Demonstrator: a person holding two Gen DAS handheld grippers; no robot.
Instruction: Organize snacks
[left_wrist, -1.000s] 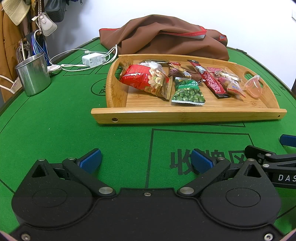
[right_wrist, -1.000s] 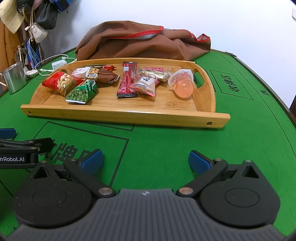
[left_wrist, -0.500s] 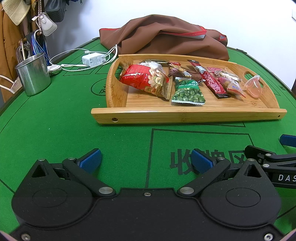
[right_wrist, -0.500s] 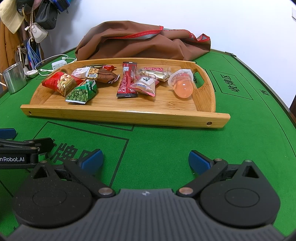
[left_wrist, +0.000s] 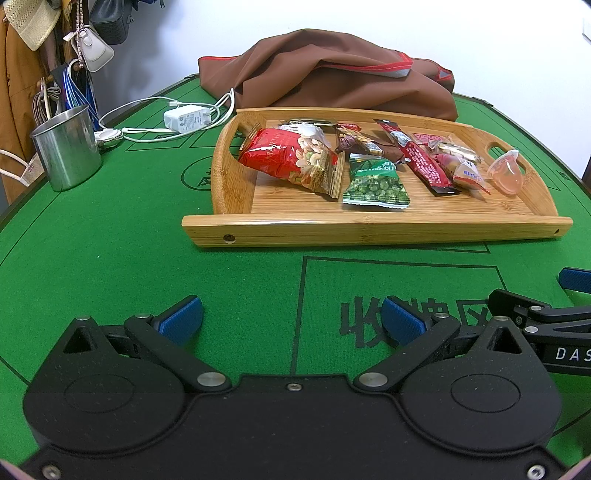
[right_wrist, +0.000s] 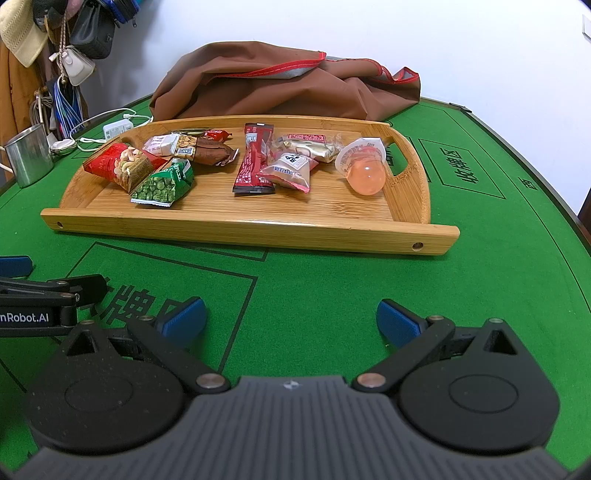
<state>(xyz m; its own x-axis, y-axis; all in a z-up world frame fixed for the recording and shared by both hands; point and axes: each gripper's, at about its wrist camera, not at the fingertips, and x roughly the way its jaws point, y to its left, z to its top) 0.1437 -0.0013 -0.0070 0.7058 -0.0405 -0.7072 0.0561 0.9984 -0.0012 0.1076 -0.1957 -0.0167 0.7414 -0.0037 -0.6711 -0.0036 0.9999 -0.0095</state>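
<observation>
1. Nothing has changed over the last second: both of my views match the earlier ones, and every snack still lies on the bamboo tray (right_wrist: 258, 232). I judge the sorting has not begun, or is already finished.
2. My left gripper (left_wrist: 291, 319) hovers over the green felt table (left_wrist: 110, 240), short of the tray's near rail, jaws spread wide and gripping nothing.
3. My right gripper (right_wrist: 291, 319) sits beside it, equally released and empty.
4. On the tray: the red nut bag (right_wrist: 123, 168) and wasabi pea packet (right_wrist: 164, 184) at the left end, the dark red bar (right_wrist: 253, 162) mid-tray, the orange jelly cup (right_wrist: 364, 170) by the right handle.
</observation>
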